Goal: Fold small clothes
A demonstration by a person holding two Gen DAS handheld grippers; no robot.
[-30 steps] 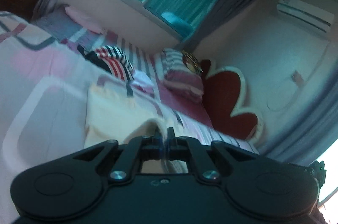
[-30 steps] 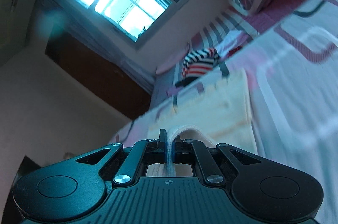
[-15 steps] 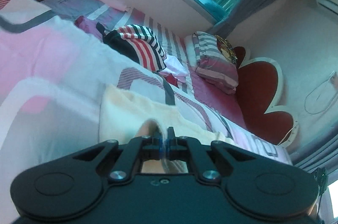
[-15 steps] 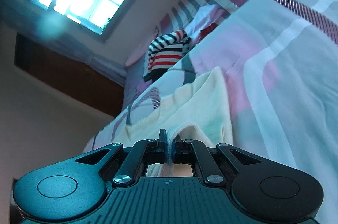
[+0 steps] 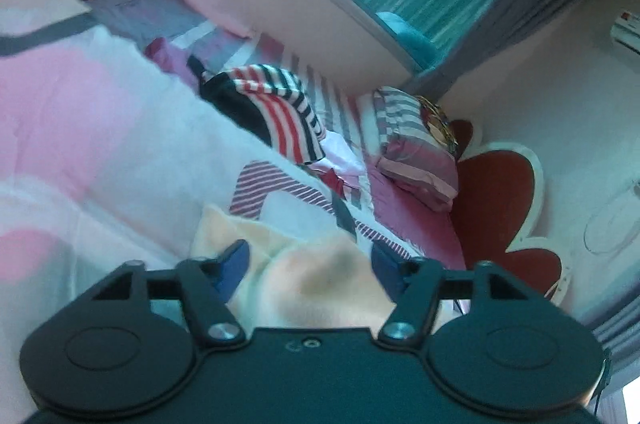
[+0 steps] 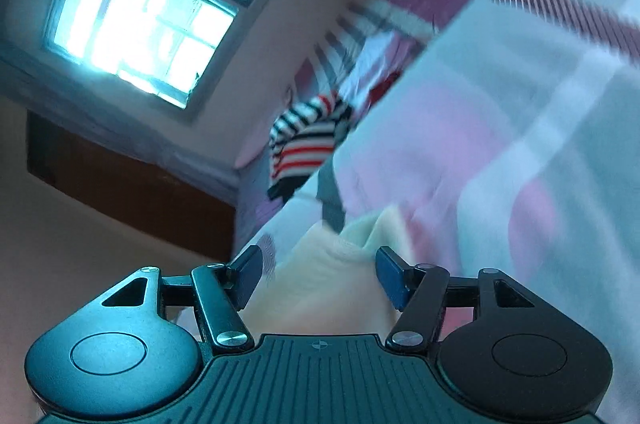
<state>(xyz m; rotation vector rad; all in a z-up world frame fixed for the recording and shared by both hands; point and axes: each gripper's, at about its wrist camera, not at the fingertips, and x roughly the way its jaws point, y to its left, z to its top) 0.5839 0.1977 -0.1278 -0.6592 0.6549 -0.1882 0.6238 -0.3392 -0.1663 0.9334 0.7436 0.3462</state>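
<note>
A pale cream small garment (image 5: 316,280) lies bunched on the pink and white bedspread (image 5: 80,127). My left gripper (image 5: 310,260) is open, its blue-padded jaws spread on either side of the cloth. In the right wrist view the same cream garment (image 6: 320,284) lies between the spread jaws of my right gripper (image 6: 318,270), which is open too. Neither gripper holds the cloth. Both views are blurred.
A red, white and black striped garment (image 5: 276,107) lies further up the bed; it also shows in the right wrist view (image 6: 308,143). A striped pillow (image 5: 412,143) rests against the red flower-shaped headboard (image 5: 500,199). A window (image 6: 136,19) is on the far wall.
Both grippers were shut on folds of the cream garment; now both have opened and let it go. The cloth has dropped onto the bedspread between the jaws.
</note>
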